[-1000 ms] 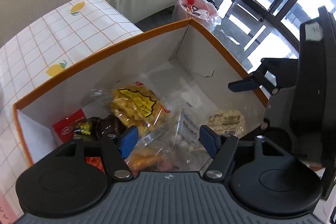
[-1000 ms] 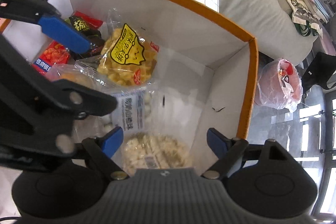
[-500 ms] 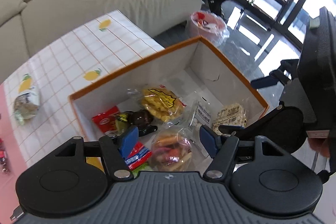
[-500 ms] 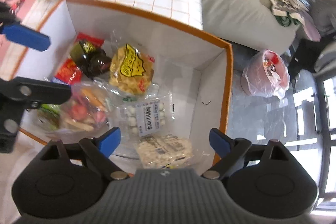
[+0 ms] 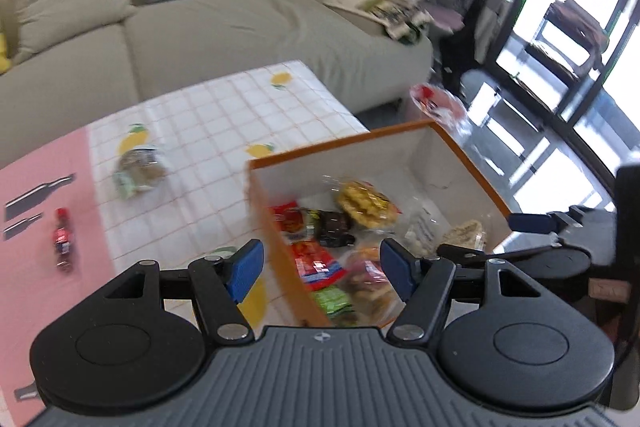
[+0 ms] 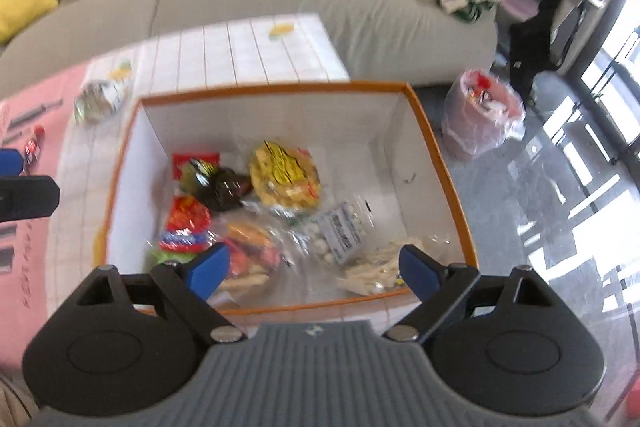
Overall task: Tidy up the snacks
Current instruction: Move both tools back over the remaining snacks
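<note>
Both tools are up above the orange-rimmed box (image 6: 440,163) on the table (image 5: 224,131). The left tool (image 5: 322,269) hangs with its blue pads spread wide, empty, straddling the box's near wall. The right tool (image 6: 314,267) is equally released, nothing gripped, and the snacks lie below it inside the box: a yellow bag (image 6: 285,174) toward the middle, a dark packet (image 6: 218,183) just left of it, a red packet (image 6: 186,223) nearer the left wall, and a clear bag of white candies (image 6: 340,231) right of centre. One snack bag (image 5: 138,171) sits out on the checked cloth, well apart from the left tool, with a small red bottle (image 5: 63,241) farther left.
</note>
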### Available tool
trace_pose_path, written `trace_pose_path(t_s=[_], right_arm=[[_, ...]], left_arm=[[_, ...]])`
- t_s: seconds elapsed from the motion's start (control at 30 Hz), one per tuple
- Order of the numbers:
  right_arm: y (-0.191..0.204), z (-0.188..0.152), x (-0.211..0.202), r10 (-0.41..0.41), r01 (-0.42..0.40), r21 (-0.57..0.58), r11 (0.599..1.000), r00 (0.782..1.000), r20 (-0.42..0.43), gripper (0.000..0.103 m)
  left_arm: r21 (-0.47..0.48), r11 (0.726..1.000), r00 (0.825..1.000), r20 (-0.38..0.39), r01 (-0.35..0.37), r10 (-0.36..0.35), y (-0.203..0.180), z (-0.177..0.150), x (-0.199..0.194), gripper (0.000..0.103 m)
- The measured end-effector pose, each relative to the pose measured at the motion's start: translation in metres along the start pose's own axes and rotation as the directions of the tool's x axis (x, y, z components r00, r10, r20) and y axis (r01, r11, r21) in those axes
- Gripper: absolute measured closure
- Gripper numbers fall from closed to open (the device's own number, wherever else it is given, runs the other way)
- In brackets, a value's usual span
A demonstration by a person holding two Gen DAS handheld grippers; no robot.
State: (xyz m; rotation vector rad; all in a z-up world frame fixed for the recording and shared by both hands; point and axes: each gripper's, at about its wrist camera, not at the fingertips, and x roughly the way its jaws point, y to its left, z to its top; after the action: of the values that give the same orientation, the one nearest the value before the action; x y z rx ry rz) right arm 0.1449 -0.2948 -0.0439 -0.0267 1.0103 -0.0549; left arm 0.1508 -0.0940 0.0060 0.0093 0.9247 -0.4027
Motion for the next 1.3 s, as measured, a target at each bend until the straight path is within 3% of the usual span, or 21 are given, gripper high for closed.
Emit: trace_pose_path(t_s=[0.23,0.4,0.6,0.9,1.3], right_arm=[[0.054,-0.017,-0.031,0.079,-0.087,0.036,0.996,0.978,0.193,0.014],[0.1,-0.019,-0.03,0.152,-0.159,0.007,0.987,0.956,0.253,0.02],[0.15,-0.009,-0.013,0.208,-0.194,-0.078,0.978,0.941,0.268,0.027],[0.21,0.014,0.025,0.266,-0.23,-0.166,0.959,0.933,0.243,0.033],[0.259,0.051,0.103,0.249,-0.211,-0.222,0.952,0.955,0.162,0.03]], left_arm=[[-0.066,0.995,0.994,0.07,-0.076,0.08,0.045,-0.024,-0.026,0.025],[-0.1,0.991,0.992,0.084,-0.09,0.098,0.083,-0.041,-0.03,0.025],[-0.151,0.978,0.985,0.08,-0.142,0.155,0.131,-0.055,-0.027,0.025],[-0.208,0.968,0.981,0.105,-0.141,0.165,0.19,-0.057,-0.008,0.025],[-0.23,0.959,0.981,0.059,-0.164,0.182,0.248,-0.046,0.044,0.021]])
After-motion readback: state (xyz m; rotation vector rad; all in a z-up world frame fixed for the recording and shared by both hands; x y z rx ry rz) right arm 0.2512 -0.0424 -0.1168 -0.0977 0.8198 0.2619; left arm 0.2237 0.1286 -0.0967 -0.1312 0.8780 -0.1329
